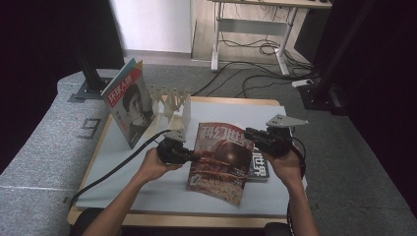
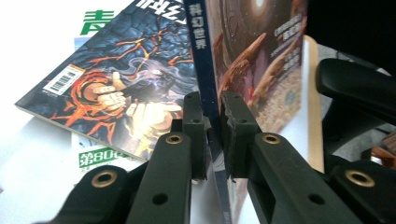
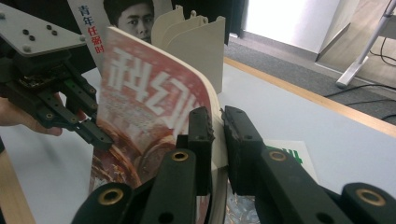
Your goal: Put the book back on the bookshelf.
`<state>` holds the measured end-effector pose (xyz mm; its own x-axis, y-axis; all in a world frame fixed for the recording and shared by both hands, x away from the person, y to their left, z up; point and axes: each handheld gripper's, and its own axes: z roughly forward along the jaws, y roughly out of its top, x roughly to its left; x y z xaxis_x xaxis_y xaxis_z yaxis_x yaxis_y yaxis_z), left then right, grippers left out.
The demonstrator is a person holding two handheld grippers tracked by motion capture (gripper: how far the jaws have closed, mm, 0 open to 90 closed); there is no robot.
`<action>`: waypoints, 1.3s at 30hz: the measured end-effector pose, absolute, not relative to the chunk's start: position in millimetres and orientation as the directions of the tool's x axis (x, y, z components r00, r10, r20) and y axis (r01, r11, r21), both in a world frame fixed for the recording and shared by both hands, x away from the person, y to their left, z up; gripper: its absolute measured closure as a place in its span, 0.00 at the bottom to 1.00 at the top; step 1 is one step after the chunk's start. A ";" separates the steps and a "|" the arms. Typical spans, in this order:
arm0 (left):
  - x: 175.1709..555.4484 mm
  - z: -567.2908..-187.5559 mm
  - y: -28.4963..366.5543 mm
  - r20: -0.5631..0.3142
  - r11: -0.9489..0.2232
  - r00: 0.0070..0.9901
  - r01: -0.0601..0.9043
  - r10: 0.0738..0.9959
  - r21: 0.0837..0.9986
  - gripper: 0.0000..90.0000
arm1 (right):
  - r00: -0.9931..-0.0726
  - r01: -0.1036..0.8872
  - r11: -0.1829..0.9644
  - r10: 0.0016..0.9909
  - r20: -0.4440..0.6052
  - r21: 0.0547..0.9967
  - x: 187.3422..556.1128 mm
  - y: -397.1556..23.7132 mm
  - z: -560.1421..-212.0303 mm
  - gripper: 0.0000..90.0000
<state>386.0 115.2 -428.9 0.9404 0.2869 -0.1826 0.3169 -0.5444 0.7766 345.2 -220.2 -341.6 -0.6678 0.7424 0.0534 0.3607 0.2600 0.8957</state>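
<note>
A magazine with a reddish-brown planet cover is lifted off the table and tilted between both grippers. My left gripper is shut on its left edge; in the left gripper view the jaws press on the dark blue spine. My right gripper is shut on the upper right edge, and in the right gripper view its pads pinch the curved pages of the magazine. The left gripper also shows there at the far side.
Under the lifted magazine lies another one with a lava-and-hand cover, on a further one with green print. A portrait-cover magazine stands in a beige divider rack at the back left. Wooden table edge nearest me.
</note>
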 end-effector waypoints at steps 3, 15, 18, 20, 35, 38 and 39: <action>384.2 -430.0 120.7 -0.202 -0.531 0.943 0.317 0.264 0.786 0.93 | -0.672 0.365 0.240 0.737 0.076 0.900 345.8 -223.9 -342.8 0.87; 370.3 -423.9 123.3 -0.160 -0.564 0.962 0.259 0.219 0.784 0.94 | -0.699 0.347 0.251 0.712 0.070 0.904 345.6 -226.0 -345.9 0.63; 367.4 -422.9 123.8 -0.149 -0.571 0.965 0.248 0.215 0.783 0.94 | -0.718 0.348 0.282 0.694 0.060 0.894 346.5 -224.6 -352.5 0.54; 365.9 -422.4 124.1 -0.142 -0.575 0.967 0.241 0.213 0.782 0.94 | -0.726 0.355 0.289 0.685 0.068 0.889 346.7 -224.5 -357.9 0.50; 356.2 -419.5 124.5 -0.108 -0.586 0.971 0.214 0.212 0.781 0.93 | -0.779 0.391 0.242 0.601 0.180 0.888 337.5 -238.3 -374.7 0.87; 355.9 -418.6 124.9 -0.087 -0.593 0.971 0.205 0.222 0.779 0.91 | -0.791 0.378 0.250 0.587 0.171 0.892 335.7 -235.7 -372.5 0.92; 356.5 -418.8 124.9 -0.084 -0.593 0.970 0.206 0.227 0.779 0.90 | -0.793 0.373 0.251 0.586 0.167 0.893 335.6 -234.4 -371.9 0.92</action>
<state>356.5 124.9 -418.8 0.9703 0.2266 -0.0843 0.2061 -0.5928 0.7786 335.6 -234.4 -371.9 -0.7933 0.5855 0.1670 0.3731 0.2507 0.8933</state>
